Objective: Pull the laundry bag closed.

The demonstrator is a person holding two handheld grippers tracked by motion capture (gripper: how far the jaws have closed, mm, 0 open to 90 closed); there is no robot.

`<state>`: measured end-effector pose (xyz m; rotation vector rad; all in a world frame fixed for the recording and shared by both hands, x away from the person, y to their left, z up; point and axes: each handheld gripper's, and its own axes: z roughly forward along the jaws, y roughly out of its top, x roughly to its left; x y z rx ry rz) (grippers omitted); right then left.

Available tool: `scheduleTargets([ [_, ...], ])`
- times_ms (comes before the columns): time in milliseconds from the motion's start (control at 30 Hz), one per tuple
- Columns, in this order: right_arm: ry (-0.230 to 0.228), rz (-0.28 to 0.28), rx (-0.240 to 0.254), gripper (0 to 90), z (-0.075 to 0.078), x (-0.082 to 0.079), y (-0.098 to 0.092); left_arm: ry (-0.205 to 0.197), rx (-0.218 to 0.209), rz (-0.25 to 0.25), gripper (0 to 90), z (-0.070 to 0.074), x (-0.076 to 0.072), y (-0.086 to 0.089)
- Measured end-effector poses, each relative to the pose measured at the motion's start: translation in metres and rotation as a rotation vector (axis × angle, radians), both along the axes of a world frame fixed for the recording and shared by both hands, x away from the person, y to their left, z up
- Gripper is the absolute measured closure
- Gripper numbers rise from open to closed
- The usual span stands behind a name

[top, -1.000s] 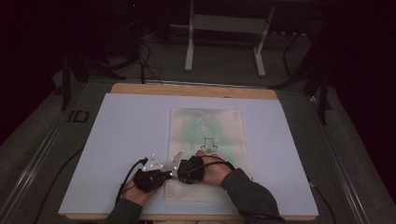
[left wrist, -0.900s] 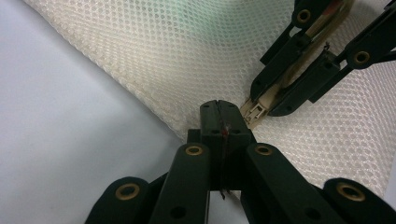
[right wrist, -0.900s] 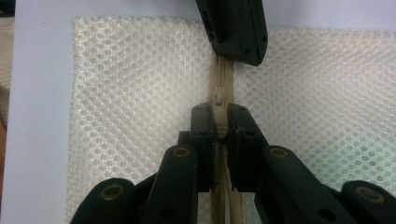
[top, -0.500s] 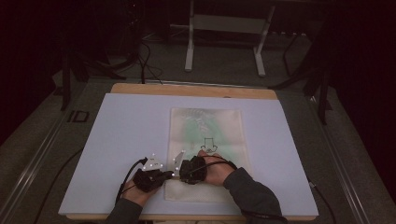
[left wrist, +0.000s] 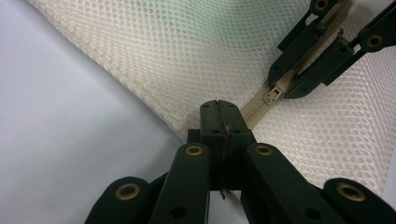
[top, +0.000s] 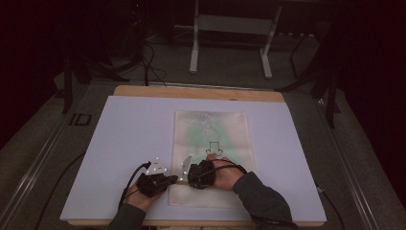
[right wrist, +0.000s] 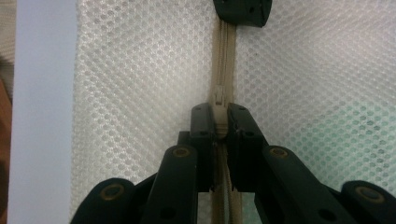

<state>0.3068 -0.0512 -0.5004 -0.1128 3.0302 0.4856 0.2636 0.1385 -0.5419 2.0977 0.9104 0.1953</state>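
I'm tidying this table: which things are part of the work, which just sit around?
In use: mesh bag, its zipper, zipper pull, left gripper, right gripper.
Around: white mat, metal stand, floor cables.

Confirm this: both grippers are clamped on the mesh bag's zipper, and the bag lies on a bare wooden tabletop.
Wrong on the surface. In the high view the mesh bag lies on a pale lavender sheet covering the table. Both the left gripper and right gripper are clamped on the zipper.

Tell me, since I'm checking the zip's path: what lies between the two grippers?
A short stretch of beige zipper on the mesh bag, nothing else, in the right gripper view.
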Motion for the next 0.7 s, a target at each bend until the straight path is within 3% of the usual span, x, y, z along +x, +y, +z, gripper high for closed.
scheduleTargets([
  [700,0.009,-0.011,-0.005,82.2,0.001,0.001,-0.012,0.004,-0.005,-0.001,89.5,0.000,0.000,0.000],
])
